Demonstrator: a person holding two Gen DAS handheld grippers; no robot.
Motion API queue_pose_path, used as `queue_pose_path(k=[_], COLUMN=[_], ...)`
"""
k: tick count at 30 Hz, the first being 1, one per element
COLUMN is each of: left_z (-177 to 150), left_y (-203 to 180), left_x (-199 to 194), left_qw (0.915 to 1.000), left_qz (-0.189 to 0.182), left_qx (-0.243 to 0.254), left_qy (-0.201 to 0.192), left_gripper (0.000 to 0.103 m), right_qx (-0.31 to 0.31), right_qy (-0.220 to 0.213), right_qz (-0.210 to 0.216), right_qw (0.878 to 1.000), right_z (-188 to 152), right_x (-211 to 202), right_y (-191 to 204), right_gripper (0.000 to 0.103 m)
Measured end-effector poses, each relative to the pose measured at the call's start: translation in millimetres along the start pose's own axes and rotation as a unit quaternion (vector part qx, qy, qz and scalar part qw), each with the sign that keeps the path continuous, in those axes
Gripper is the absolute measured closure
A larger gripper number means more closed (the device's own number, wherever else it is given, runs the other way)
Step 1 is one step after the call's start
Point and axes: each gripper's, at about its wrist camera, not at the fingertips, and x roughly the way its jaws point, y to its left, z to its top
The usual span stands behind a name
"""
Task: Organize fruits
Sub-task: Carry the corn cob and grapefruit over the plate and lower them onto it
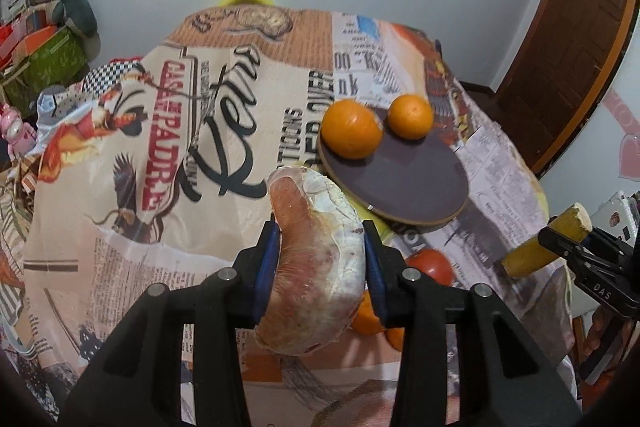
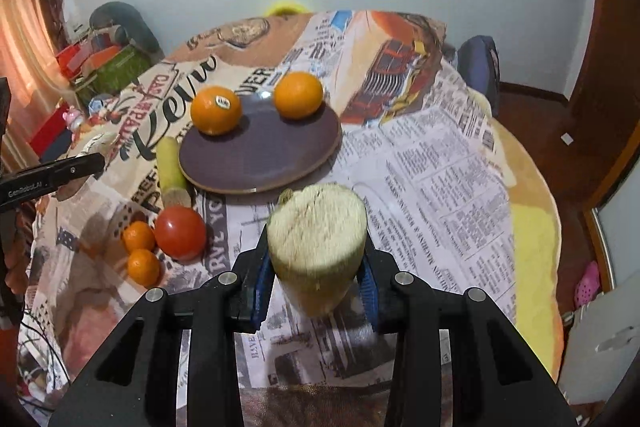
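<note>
Left gripper [image 1: 320, 267]: clamped on peeled pink pomelo wedge [image 1: 316, 267], aloft over table; soft, bruisable, hold mid-body. Right gripper [image 2: 316, 267]: clamped on stiff yellow sugarcane stub [image 2: 318, 247], aloft; firm, probably light.

Orange oranges [image 2: 216, 111] sit on a dark purple board [image 2: 260, 151] over a newsprint-patterned cloth [image 2: 440, 179].

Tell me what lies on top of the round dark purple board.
Two oranges sit on the round dark purple board: one with a sticker, one plain. The rest is bare. What lies beneath the board is hidden, except the printed cloth around it.
</note>
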Motion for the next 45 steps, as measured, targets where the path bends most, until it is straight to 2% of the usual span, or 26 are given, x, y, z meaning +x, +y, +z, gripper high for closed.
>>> queue_pose_path(k=[8, 20, 29, 45], left_z=[18.4, 43.3, 59.0, 86.8], left_y=[-21.2, -49.6, -61.4, -76.5], left_x=[-7.3, 14.8, 42.8, 100.7], left_qw=[0.9995, 0.9982, 0.9974, 0.9966], left_qz=[-0.014, -0.035, -0.047, -0.057], left_qx=[0.018, 0.039, 0.049, 0.060], left_qy=[-0.022, -0.028, -0.021, -0.004], left_gripper=[0.063, 0.063, 0.063, 0.063], right_qx=[0.002, -0.013, -0.026, -0.031], right_qy=[-0.028, -0.049, -0.046, -0.006], right_qz=[0.003, 0.010, 0.032, 0.065], right_qw=[1.000, 0.999, 0.998, 0.997], right_z=[19.7, 49.6, 66.2, 90.0], right_x=[-8.6, 2.4, 26.4, 88.0], right_y=[-0.8, 2.4, 6.1, 0.6], right_gripper=[0.069, 0.069, 0.069, 0.069])
